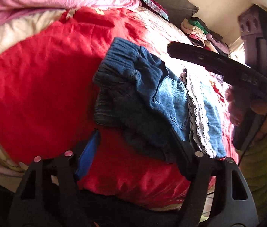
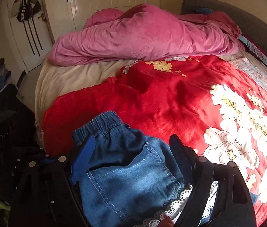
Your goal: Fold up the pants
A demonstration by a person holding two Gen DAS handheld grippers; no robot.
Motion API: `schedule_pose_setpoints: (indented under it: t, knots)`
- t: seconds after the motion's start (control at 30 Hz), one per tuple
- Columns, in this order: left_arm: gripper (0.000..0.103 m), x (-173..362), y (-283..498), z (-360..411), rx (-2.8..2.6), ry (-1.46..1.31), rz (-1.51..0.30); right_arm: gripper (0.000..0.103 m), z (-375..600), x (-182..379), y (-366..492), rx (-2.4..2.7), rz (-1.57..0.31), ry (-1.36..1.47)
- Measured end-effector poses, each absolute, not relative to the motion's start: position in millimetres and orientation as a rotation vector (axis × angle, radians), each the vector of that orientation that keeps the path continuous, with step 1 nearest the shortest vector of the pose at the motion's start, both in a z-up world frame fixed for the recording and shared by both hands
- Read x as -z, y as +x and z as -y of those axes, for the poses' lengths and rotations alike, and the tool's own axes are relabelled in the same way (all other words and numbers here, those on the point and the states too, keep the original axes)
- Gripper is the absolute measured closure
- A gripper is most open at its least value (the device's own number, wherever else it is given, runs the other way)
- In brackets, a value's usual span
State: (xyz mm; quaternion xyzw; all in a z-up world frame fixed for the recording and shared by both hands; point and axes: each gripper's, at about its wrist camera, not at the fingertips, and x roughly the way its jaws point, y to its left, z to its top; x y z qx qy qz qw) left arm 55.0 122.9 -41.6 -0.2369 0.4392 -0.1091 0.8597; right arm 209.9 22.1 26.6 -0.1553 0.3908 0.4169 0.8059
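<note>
Both claws gape around bunched blue denim pants with lace hem and elastic waistband on red blanket.

Soft blue denim pants, edged in white lace trim, are lying on a plush, faintly shining red floral blanket, while a matt, velvety pink duvet is bunching far behind, before glossy cream wardrobe doors.

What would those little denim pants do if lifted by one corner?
The denim pants would probably sag and unfold; they already lie bunched and creased. They look small and likely light. Their lace trim might snag, and the plush red blanket may drag.
</note>
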Motion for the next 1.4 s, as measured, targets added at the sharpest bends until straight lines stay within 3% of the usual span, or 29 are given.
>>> schedule_pose_setpoints:
  t: [0.17,0.4,0.73,0.83,1.4]
  knots:
    - [0.050,49,59,-120,0.226,-0.517,-0.938,0.023,-47,-14,220,-0.941,-0.896,-0.352]
    - [0.050,55,62,-121,0.235,-0.544,-0.940,0.023,-82,8,229,-0.993,-0.956,-0.415]
    - [0.048,57,67,-119,0.220,-0.565,-0.937,0.063,-70,17,228,-1.066,-0.967,-0.305]
    - [0.048,54,68,-117,0.205,-0.584,-0.934,0.069,-54,7,223,-1.070,-0.940,-0.242]
    - [0.052,4,70,-64,0.308,-0.540,-0.858,0.069,57,-45,212,-1.041,-0.793,-0.046]
